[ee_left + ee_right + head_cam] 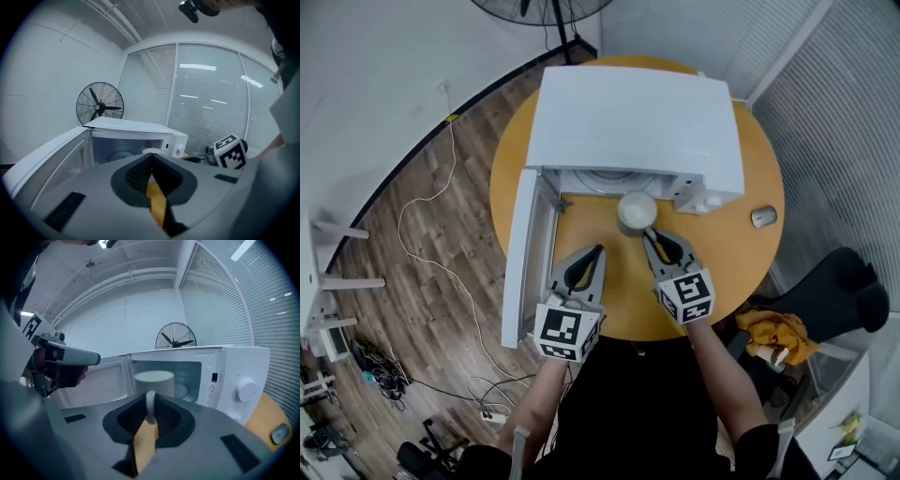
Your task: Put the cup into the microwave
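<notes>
A white cup (637, 211) stands upright on the round wooden table (741, 253), just in front of the open white microwave (637, 127). My right gripper (651, 234) is shut on the cup's handle (150, 406), with the cup body (154, 383) beyond the jaws and the oven cavity (187, 376) behind it. My left gripper (598, 251) hovers to the cup's left, jaws shut with nothing between them. In the left gripper view the left gripper (151, 158) points at the cavity (119, 152), and the cup's rim (152, 151) peeks over the jaws.
The microwave door (520, 253) swings out to the left past the table edge. A small grey object (763, 217) lies on the table at the right. A floor fan (544, 11) stands behind the table. A black chair (839, 291) is at the right.
</notes>
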`<state>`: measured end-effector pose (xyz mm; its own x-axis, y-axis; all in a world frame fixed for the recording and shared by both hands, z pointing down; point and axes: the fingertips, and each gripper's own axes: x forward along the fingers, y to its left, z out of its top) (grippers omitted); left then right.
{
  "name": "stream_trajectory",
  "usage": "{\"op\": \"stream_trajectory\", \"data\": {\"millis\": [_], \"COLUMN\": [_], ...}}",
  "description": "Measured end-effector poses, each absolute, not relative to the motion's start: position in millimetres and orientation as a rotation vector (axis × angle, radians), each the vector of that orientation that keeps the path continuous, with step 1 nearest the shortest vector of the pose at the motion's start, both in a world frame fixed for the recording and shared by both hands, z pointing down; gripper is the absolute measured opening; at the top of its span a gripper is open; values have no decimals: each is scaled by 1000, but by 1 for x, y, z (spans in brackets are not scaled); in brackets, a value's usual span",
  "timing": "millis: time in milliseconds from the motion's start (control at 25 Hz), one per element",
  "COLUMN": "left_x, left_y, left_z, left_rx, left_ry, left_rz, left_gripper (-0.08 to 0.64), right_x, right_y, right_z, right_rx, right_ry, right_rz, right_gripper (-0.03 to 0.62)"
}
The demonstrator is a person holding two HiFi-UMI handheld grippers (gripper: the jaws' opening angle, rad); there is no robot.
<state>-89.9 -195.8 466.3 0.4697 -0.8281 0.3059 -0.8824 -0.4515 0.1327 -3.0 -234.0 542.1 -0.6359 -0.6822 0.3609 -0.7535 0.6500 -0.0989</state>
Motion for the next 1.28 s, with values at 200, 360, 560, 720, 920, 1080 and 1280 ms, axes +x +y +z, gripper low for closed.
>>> {"op": "stream_trajectory", "data": {"millis": [200, 360, 560, 720, 920, 1080, 1280], "left_x": [-90, -88, -88, -91, -94, -95, -95], "left_y": [-209, -214, -216, -218, -220, -220, -218], "left_z": [481, 485, 485, 485, 484, 482, 482], "left_rx": [2437, 2429, 2433, 2425, 2423, 2425, 2427], "left_ry": [-1435, -1423, -1411, -1416, -1418, -1409, -1410], "left_rz": [290, 291, 288, 285, 281, 269, 271], "left_gripper": [-6, -6, -6, -6, -6, -6, -6], "right_x": [-7, -13, -20, -26, -30, -33, -32], "right_y": [-263, -284, -305, -322, -341, -351, -358], "right_z": [560, 571, 581, 587, 593, 599, 605], "right_rx": [1200, 1232, 1258, 1262, 1281, 1306, 1340], "right_ry": [-2544, -2528, -2525, -2523, -2516, -2510, -2500], "right_rz": [350, 358, 362, 355, 332, 331, 313], "right_gripper": [55, 55, 55, 55, 55, 55, 55]}}
